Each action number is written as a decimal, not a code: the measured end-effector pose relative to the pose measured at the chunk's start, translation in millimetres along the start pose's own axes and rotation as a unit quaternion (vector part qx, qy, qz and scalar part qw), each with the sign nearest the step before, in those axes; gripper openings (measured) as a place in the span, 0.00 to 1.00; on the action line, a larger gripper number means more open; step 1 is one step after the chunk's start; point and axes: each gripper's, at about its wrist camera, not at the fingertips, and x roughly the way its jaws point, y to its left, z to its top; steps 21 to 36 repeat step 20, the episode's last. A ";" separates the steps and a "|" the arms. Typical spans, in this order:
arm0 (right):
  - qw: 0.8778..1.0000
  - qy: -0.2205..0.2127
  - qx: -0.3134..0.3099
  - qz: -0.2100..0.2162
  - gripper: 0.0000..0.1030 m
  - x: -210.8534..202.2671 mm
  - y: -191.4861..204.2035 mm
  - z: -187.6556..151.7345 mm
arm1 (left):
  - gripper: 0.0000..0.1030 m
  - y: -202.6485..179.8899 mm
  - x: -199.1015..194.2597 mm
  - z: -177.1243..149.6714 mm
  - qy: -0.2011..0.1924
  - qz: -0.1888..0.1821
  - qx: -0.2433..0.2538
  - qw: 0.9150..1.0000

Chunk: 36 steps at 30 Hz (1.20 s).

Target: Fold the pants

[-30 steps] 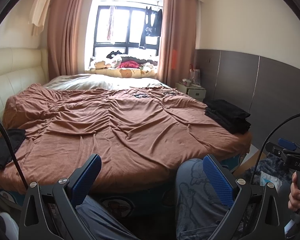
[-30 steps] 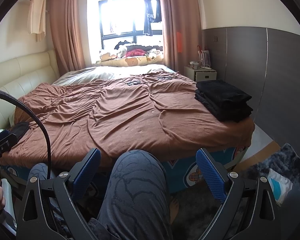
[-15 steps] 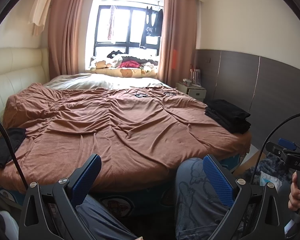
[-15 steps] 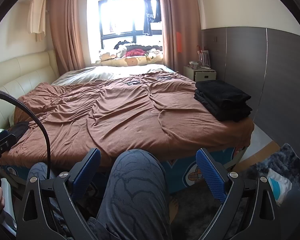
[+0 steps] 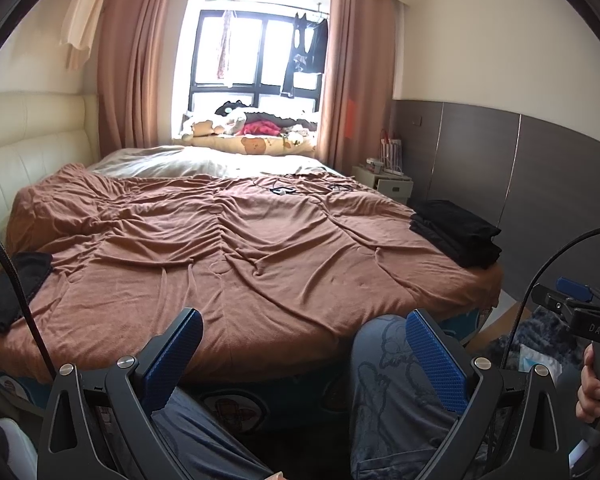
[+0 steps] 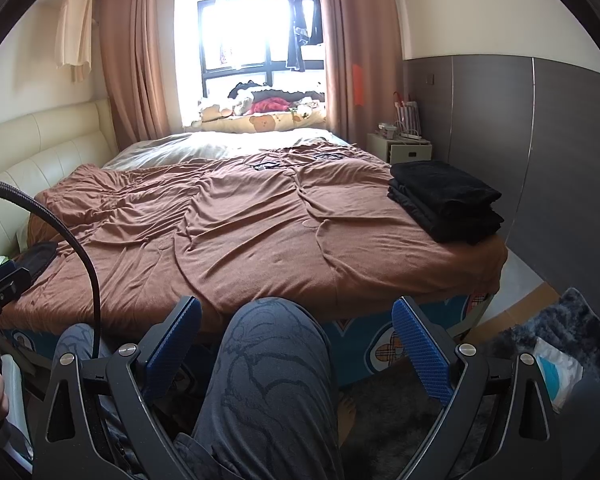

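A stack of folded black pants (image 5: 456, 232) lies on the right edge of the brown bed cover (image 5: 235, 248); it also shows in the right wrist view (image 6: 446, 206). A loose black garment (image 5: 9, 288) lies at the bed's left edge, and shows in the right wrist view (image 6: 37, 256). My left gripper (image 5: 304, 344) is open and empty, held low before the bed's foot. My right gripper (image 6: 295, 334) is open and empty, above the person's knee.
The person's legs in grey patterned trousers (image 6: 267, 384) sit between the grippers and the bed. A nightstand (image 6: 406, 148) stands at the far right. A dark rug (image 6: 560, 328) with a white packet lies on the floor, right. A headboard (image 5: 27, 148) is on the left.
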 end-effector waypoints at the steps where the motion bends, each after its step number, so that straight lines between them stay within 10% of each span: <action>1: 1.000 0.000 0.000 0.000 0.93 -0.2 0.7 -0.2 | 0.99 -0.5 -0.5 0.1 0.000 0.000 0.000 1.000; 36: 1.000 -0.008 -0.007 -0.001 0.93 -4.8 -2.0 -1.7 | 0.99 -1.9 -8.3 -0.3 -0.017 -0.005 -0.001 1.000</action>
